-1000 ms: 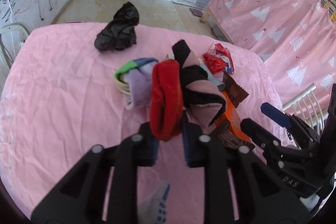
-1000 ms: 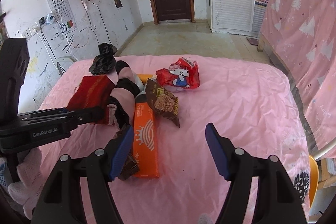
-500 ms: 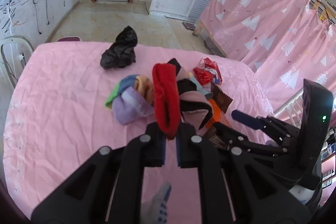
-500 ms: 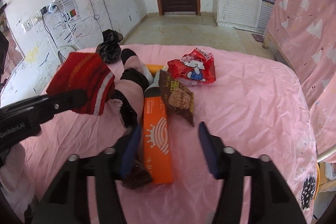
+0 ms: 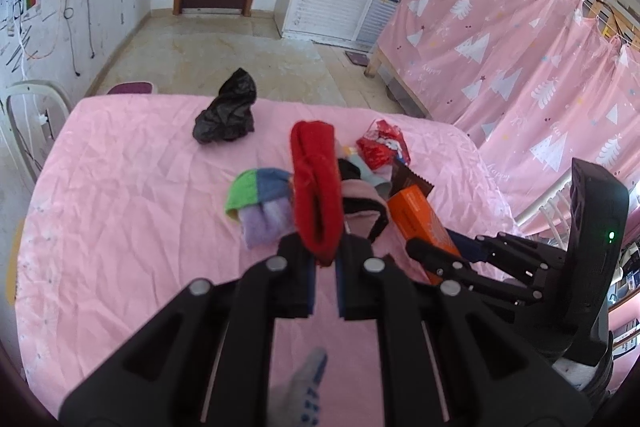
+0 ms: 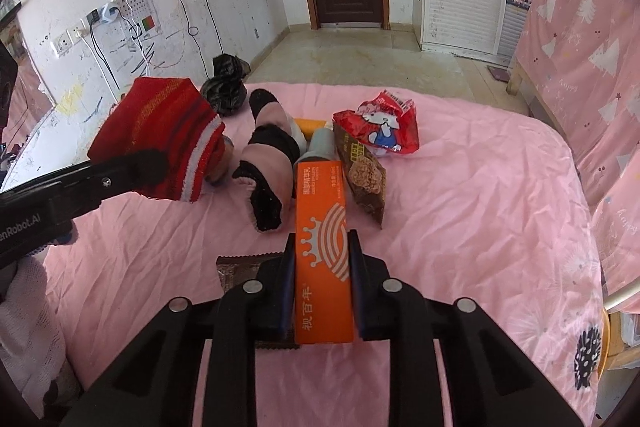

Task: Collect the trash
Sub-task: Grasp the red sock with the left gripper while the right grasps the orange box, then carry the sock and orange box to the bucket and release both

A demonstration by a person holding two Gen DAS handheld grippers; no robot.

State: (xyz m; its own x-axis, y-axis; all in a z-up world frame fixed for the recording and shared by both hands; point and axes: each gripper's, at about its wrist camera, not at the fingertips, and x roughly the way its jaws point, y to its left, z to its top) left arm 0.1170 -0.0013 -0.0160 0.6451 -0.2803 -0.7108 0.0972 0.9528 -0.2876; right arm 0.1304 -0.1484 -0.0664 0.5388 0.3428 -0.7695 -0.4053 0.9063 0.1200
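My left gripper [image 5: 325, 269] is shut on a red sock [image 5: 316, 187] and holds it above the pink table [image 5: 120, 211]; the sock also shows in the right wrist view [image 6: 168, 143]. My right gripper [image 6: 322, 247] is shut on an orange box [image 6: 322, 243], also visible in the left wrist view [image 5: 420, 217]. A brown snack wrapper [image 6: 362, 179], a red snack bag [image 6: 380, 129] and a black trash bag [image 5: 226, 113] lie on the table. A dark wrapper [image 6: 240, 269] lies under the right gripper.
A pink-and-black sock [image 6: 272, 163] and a green, blue and purple sock bundle [image 5: 260, 203] lie mid-table. A white chair [image 5: 28, 123] stands at the left edge. Pink curtains [image 5: 500, 67] hang to the right.
My left gripper lifted the red sock off the pile. My right gripper moved forward and closed on the orange box.
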